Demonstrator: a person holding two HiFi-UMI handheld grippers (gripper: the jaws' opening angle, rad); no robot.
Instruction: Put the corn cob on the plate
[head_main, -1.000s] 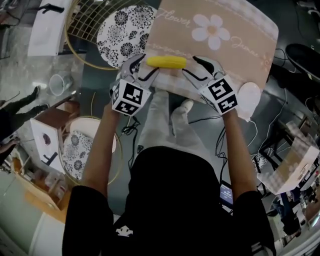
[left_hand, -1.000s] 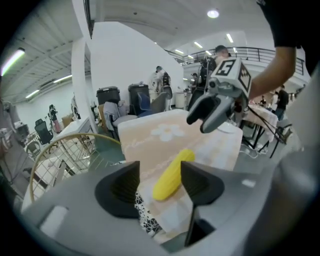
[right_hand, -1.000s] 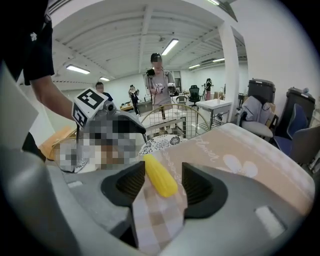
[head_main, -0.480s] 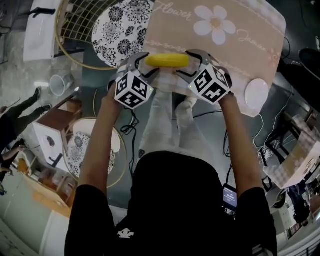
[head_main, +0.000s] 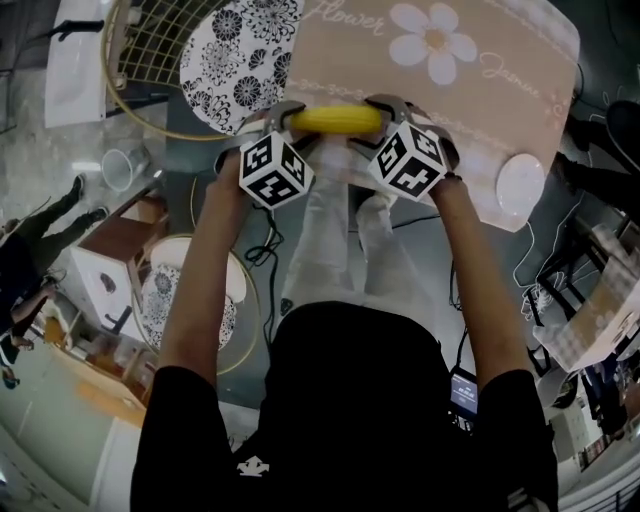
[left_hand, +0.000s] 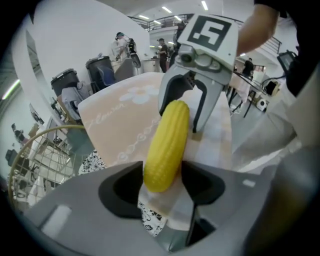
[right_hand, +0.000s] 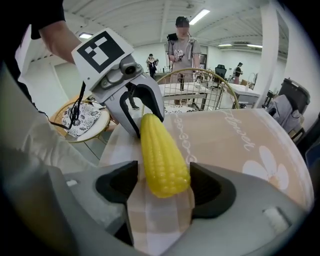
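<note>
Bright, even light from ceiling strips (right_hand: 199, 16); fisheye-bent edges, near foreground seemingly soft.

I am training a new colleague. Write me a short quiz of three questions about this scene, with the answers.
1. True or false: the corn cob already lies on the floral plate.
2. What stands between the jaws of the left tool? A) a cup B) one end of the corn cob C) nothing
3. On what does the corn cob rest?
Key: 1 false; 2 B; 3 the beige tablecloth with the flower print.
</note>
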